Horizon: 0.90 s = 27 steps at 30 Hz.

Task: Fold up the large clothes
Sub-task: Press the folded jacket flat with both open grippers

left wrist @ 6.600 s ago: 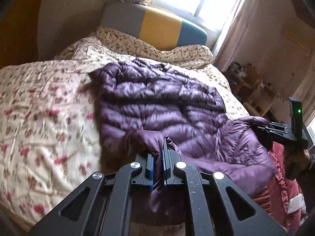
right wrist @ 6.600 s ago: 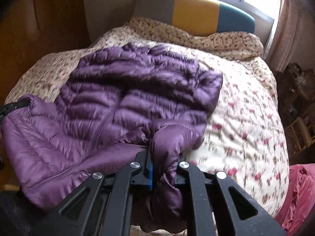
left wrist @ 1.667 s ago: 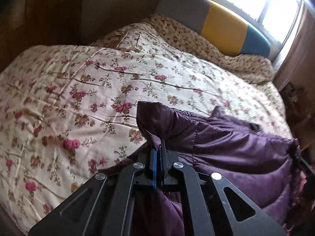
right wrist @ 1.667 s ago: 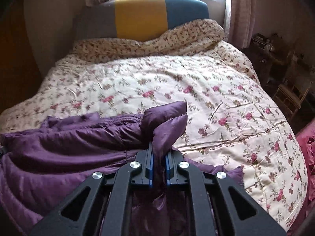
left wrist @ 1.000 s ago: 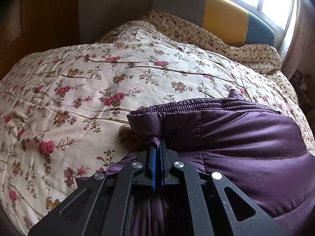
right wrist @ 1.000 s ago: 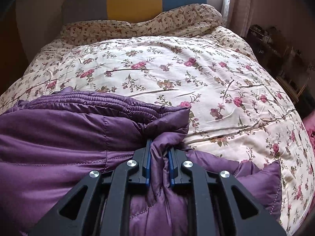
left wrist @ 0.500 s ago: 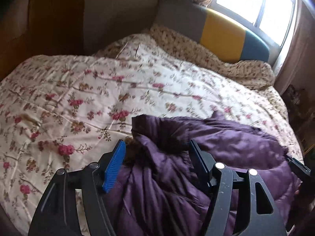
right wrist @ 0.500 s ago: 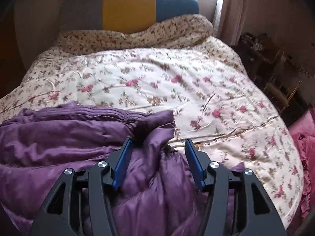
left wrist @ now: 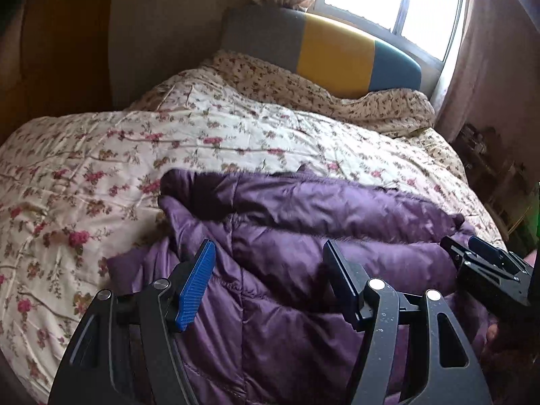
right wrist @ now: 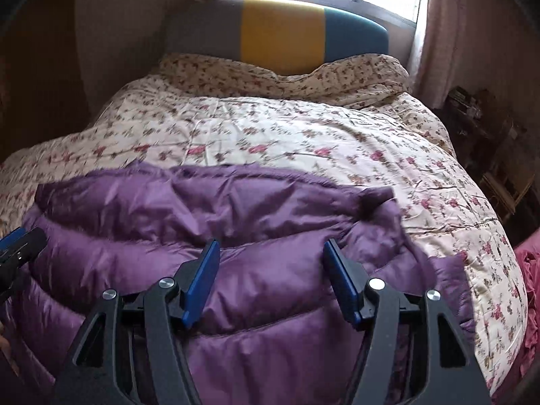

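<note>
A purple quilted down jacket [left wrist: 303,236] lies folded over itself in a wide bundle on the near part of the floral bed; it fills the lower half of the right wrist view [right wrist: 219,236]. My left gripper [left wrist: 270,263] is open and empty above the jacket's left part. My right gripper [right wrist: 270,256] is open and empty above the jacket's right part. The right gripper also shows at the right edge of the left wrist view [left wrist: 482,263], and the left gripper at the left edge of the right wrist view [right wrist: 18,246].
The floral quilt [left wrist: 168,141] covers the bed up to a grey, yellow and teal headboard [right wrist: 280,33] under a bright window. A pink cloth [right wrist: 530,287] hangs at the bed's right edge. Cluttered furniture [right wrist: 489,128] stands at the right.
Both grippers held the jacket's hem shut, carried it toward the near edge folding the jacket over, then opened and let go. They have since lifted back a little.
</note>
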Each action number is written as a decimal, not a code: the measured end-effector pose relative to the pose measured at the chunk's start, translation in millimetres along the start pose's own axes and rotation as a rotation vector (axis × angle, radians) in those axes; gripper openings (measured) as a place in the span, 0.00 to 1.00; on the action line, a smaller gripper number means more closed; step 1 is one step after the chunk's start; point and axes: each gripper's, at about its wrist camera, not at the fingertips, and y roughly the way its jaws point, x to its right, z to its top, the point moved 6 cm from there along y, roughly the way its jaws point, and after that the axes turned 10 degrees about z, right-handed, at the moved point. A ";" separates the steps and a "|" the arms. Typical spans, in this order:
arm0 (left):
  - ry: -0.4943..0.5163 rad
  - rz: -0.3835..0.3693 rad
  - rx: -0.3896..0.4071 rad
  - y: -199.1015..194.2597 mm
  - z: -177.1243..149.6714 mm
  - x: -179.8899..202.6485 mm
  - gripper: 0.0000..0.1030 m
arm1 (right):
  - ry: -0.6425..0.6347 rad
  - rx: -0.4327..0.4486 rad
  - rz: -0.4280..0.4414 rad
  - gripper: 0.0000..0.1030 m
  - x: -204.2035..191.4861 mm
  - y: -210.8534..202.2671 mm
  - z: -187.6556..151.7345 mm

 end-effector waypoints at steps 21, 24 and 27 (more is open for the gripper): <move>-0.003 -0.013 -0.011 33.4 -22.1 -5.7 0.64 | -0.059 -0.029 -0.024 0.63 -7.1 42.6 -24.4; -0.006 -0.018 -0.014 35.6 -23.4 -5.7 0.64 | -0.056 -0.036 -0.018 0.63 -6.3 47.4 -25.9; -0.010 -0.024 -0.016 37.5 -24.0 -6.3 0.64 | -0.049 -0.040 -0.008 0.63 -5.2 51.5 -26.9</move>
